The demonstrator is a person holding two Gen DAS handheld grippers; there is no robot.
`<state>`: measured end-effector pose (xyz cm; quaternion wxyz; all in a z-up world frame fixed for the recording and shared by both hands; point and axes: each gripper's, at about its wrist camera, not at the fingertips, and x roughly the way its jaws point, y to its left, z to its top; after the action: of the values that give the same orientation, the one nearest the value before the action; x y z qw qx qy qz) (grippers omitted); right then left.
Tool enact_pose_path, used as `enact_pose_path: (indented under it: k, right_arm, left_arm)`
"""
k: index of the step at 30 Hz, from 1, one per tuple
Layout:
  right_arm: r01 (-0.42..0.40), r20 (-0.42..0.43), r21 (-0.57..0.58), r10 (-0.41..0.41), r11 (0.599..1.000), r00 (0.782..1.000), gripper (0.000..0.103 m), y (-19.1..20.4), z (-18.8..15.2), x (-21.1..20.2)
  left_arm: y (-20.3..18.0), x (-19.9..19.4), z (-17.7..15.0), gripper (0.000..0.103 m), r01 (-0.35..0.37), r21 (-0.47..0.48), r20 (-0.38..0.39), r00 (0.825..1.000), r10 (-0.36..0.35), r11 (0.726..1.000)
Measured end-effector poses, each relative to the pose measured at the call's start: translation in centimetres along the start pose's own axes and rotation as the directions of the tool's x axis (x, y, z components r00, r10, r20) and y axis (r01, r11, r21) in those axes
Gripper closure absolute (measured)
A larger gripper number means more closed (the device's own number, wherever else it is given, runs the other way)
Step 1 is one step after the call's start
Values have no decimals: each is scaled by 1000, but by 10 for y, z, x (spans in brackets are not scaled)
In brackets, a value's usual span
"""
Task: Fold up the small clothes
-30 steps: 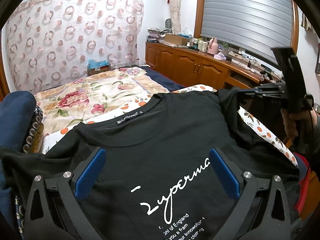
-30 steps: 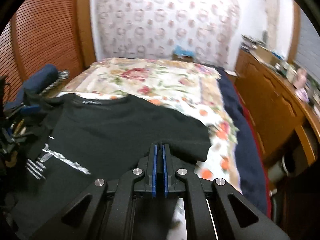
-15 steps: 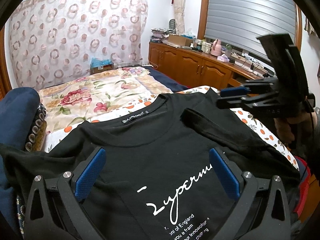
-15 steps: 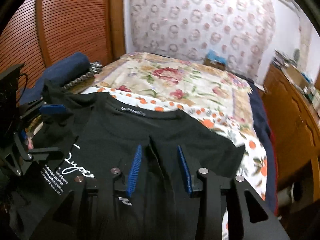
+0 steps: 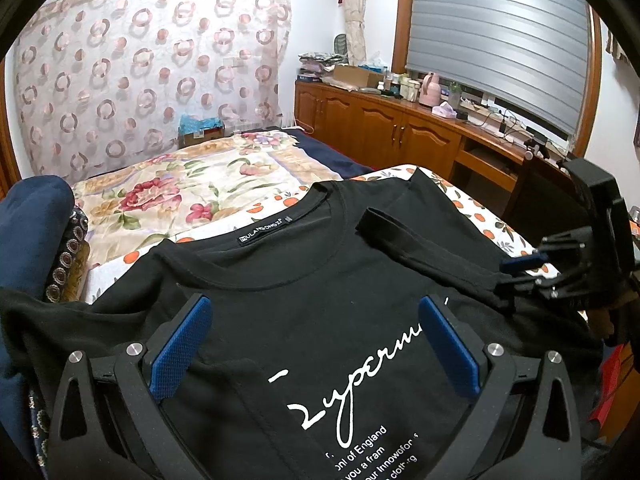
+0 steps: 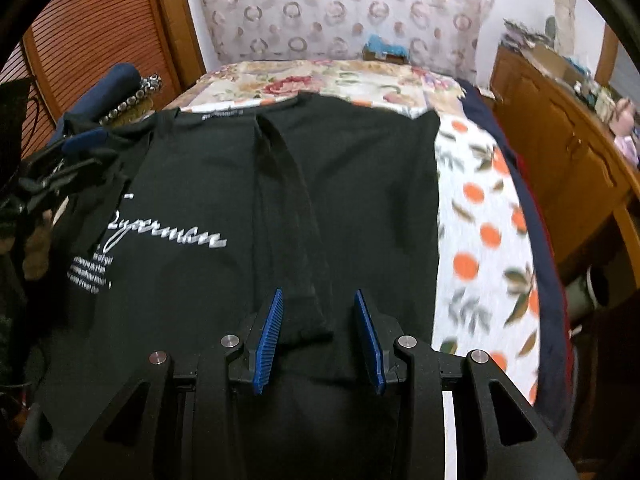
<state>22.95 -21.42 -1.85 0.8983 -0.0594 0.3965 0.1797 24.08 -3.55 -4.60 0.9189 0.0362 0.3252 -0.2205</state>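
Folding the black T-shirt (image 6: 360,184) is only begun: one sleeve (image 6: 288,216) lies turned in.
It lies face-up on the bed (image 6: 480,216); left claw (image 5: 316,344) wide open, right claw (image 6: 318,332) part open, both empty; other side and lengthwise folds remain.

Black T-shirt (image 5: 320,300) between open hand-held gripper (image 5: 316,344) fingers

Right tongs (image 6: 318,336) parted, sleeve (image 6: 288,216) seemingly released.
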Motion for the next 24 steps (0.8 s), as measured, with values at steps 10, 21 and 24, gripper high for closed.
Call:
enact_pose_path:
  k: [10, 21, 24]
  right_arm:
    - [-69, 28, -32, 70, 997, 997, 89, 22, -2, -7]
    - [-163, 0, -113, 164, 980, 986, 80, 55, -3, -6]
    - [-155, 16, -141, 159, 978, 987, 80, 53, 0, -9]
  left_arm:
    - [0, -3, 1, 0, -4, 3, 10, 1000, 4, 1000]
    - [4, -7, 3, 0, -13, 0, 19, 1000, 13, 1000]
    - [4, -7, 3, 0, -15, 1, 19, 1000, 15, 1000]
